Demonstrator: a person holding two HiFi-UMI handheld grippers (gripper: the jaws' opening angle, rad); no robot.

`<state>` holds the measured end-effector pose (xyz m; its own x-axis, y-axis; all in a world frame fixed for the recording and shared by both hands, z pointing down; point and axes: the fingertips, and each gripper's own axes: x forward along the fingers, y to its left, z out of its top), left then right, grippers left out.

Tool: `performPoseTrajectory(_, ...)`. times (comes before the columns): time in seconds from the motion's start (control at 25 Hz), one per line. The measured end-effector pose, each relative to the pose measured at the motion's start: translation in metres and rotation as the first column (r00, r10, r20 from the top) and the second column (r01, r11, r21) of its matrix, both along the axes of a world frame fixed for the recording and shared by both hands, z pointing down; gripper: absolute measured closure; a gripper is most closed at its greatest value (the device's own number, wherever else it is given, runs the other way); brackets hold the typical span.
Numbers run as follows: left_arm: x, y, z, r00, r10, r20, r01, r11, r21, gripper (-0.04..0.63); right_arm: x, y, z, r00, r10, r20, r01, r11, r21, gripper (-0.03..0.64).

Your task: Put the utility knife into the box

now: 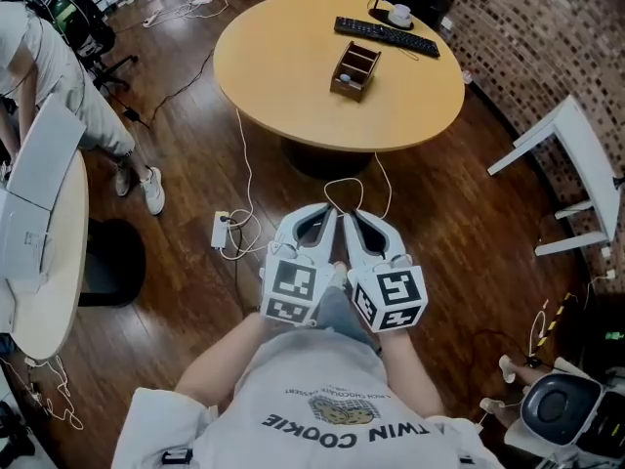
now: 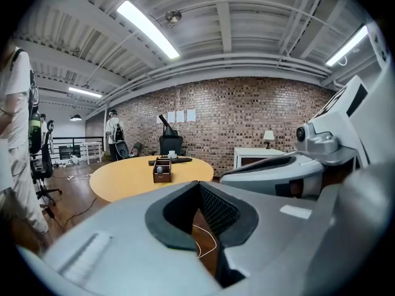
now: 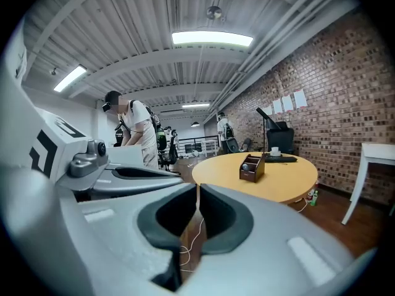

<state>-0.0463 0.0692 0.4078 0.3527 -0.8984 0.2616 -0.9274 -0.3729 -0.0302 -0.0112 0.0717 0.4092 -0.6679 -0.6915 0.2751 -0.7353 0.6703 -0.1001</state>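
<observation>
This looks like the approach step, with nothing picked up yet. The left gripper [image 1: 325, 213] and right gripper [image 1: 354, 215] hang side by side over the floor, well short of the table [image 1: 283, 76], each with jaws together on nothing. The box [image 1: 354, 69] sits toward the tabletop's far edge, near the keyboard [image 1: 386, 35]. No view shows the knife. Next the person must reach the table, find the knife and open one gripper.
</observation>
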Motion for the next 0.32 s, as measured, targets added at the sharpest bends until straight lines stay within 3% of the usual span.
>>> performPoseTrajectory(0.32, 0.008, 0.015, 0.0, 1.0, 0.003, 0.002, -0.003, 1.0, -0.007, 0.588, 0.01, 0.014, -0.002, 1.0, 0.012, -0.006, -0.012, 1.0, 0.007, 0.6)
